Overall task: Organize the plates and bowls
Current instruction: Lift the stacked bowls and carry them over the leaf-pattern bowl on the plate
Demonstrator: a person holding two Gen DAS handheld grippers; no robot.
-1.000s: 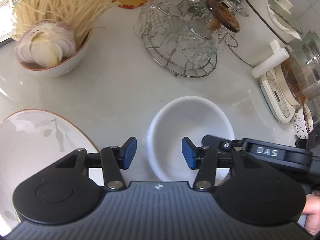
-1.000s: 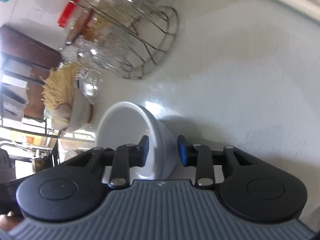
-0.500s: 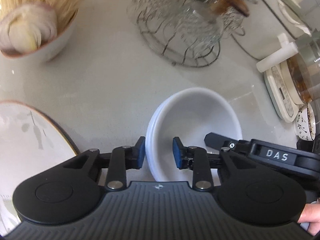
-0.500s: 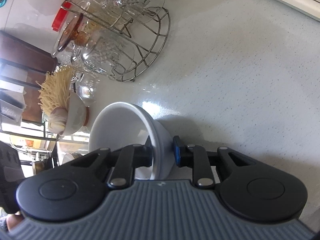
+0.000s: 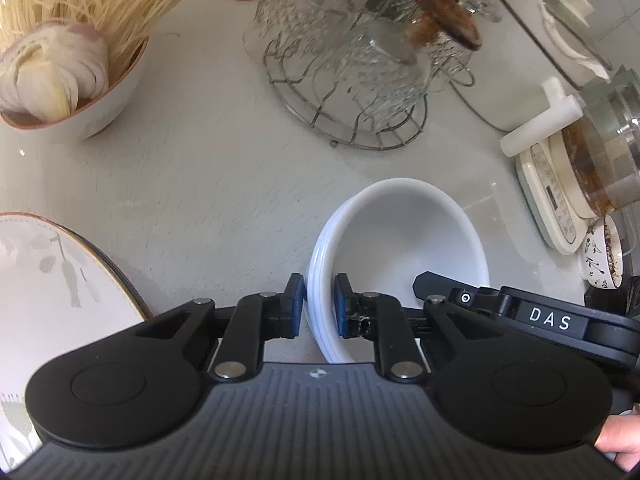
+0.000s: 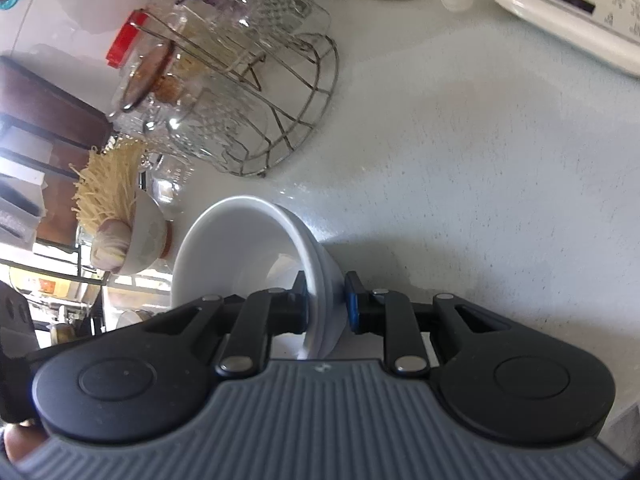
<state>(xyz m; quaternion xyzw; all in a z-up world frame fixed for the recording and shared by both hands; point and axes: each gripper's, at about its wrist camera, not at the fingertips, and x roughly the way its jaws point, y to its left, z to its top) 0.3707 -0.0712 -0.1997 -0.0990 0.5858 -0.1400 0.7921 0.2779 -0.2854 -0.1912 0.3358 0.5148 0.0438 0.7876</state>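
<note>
Two grippers pinch the white bowls (image 5: pixel 404 236) on the counter (image 5: pixel 208 184), one on each side of the rim. The left gripper (image 5: pixel 316 304) has just been closing, and its blue pads now press the near-left wall, one pad outside and one inside. The right gripper (image 6: pixel 326 304) clamps the opposite wall the same way; its jaws have also drawn in a little.

Only the left view shows the stacked rims, several thin white edges nested together, so this is a stack of bowls; how many is hard to count. It also shows the right gripper's black finger (image 5: pixel 436 284) reaching into the bowl, and a plate (image 5: pixel 48 280) with a leaf pattern at the left, cut off by the frame. The right view shows the bowls' outer wall (image 6: pixel 324 280) and their shadow on the counter.

The bowls' near rim is hidden behind both gripper bodies. Whether they rest flat or are tipped is unclear.

Beyond stand a wire rack (image 5: pixel 352 92) of glasses, a noodle bowl (image 5: pixel 76 80) with sliced onion, a kettle (image 5: pixel 600 152) on its base and a white pot (image 5: pixel 532 52).
</note>
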